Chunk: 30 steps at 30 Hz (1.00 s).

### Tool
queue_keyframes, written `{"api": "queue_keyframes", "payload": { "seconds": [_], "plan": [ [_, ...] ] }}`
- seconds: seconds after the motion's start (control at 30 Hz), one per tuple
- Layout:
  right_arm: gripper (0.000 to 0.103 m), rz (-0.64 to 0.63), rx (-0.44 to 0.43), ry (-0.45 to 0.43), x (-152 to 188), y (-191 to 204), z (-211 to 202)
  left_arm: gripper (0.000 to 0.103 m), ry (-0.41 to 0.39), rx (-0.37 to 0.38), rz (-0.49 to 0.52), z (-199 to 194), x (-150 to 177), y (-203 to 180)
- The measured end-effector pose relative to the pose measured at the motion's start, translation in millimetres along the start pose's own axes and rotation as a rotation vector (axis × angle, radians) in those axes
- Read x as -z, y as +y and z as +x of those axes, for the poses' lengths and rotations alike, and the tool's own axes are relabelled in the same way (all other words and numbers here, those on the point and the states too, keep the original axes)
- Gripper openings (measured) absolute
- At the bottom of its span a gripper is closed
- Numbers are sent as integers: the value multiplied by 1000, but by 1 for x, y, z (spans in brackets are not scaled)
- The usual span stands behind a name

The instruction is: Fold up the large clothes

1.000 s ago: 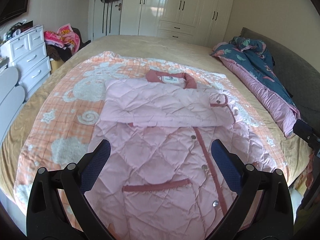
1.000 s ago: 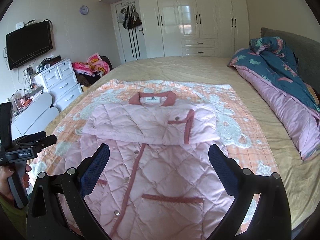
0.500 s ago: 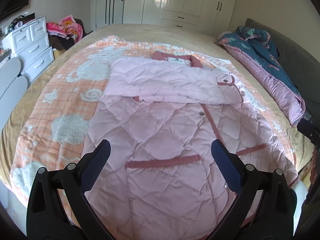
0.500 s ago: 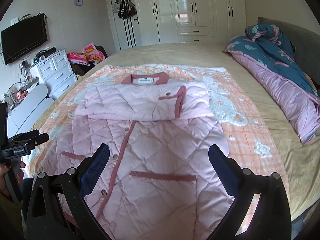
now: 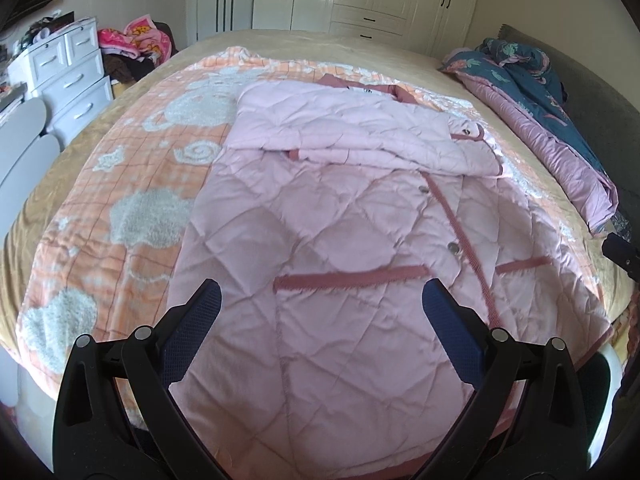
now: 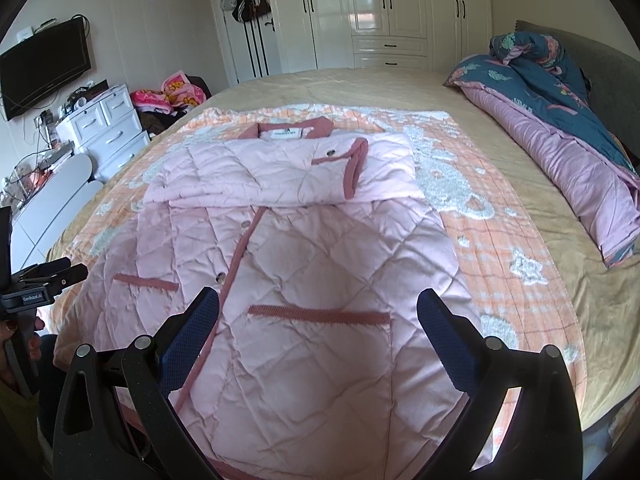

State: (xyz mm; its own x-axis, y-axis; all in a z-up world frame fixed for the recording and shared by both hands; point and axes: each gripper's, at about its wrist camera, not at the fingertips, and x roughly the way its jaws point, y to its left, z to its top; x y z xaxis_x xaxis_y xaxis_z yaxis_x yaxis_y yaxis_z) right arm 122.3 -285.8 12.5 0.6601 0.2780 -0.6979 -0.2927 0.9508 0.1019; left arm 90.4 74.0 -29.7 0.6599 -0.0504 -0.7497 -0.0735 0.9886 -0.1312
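A long pink quilted coat [image 5: 332, 216] [image 6: 304, 248] with dark pink trim lies flat on the bed, collar at the far end. Both sleeves are folded across the chest [image 6: 280, 172]. My left gripper [image 5: 320, 308] hangs open over the coat's lower left part, close to the hem, nothing between its blue pads. Over the lower right part, by a trimmed pocket [image 6: 320, 314], my right gripper [image 6: 318, 306] is open and empty too. The left gripper's body [image 6: 40, 284] shows at the left edge of the right wrist view, held by a hand.
An orange and white blanket [image 5: 132, 184] lies under the coat on a tan bedspread [image 6: 592, 296]. A blue and purple duvet [image 6: 560, 112] is heaped at the right. White drawers [image 5: 68, 76] stand left of the bed, wardrobes [image 6: 400, 12] behind it.
Both grippers have come lower and nearer to the coat's bottom part, so the coat fills more of each view. Both stay open and the coat has not moved.
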Motion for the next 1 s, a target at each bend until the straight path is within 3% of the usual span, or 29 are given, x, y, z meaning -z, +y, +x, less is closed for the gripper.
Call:
{"api": "queue_keyframes", "payload": {
  "seconds": [0.4, 0.6, 0.73, 1.0],
  "plan": [
    [99, 17, 13, 19, 13, -9, 1, 95, 53, -6, -72, -3, 25, 42],
    [99, 27, 14, 20, 19, -12, -1, 94, 91, 59, -134, -3, 44, 68],
    [99, 36, 15, 25, 23, -16, -2, 76, 107, 72, -164, -4, 55, 84],
    [99, 44, 24, 30, 28, -24, -6, 64, 163, 121, -176, -7, 76, 90]
  ]
}}
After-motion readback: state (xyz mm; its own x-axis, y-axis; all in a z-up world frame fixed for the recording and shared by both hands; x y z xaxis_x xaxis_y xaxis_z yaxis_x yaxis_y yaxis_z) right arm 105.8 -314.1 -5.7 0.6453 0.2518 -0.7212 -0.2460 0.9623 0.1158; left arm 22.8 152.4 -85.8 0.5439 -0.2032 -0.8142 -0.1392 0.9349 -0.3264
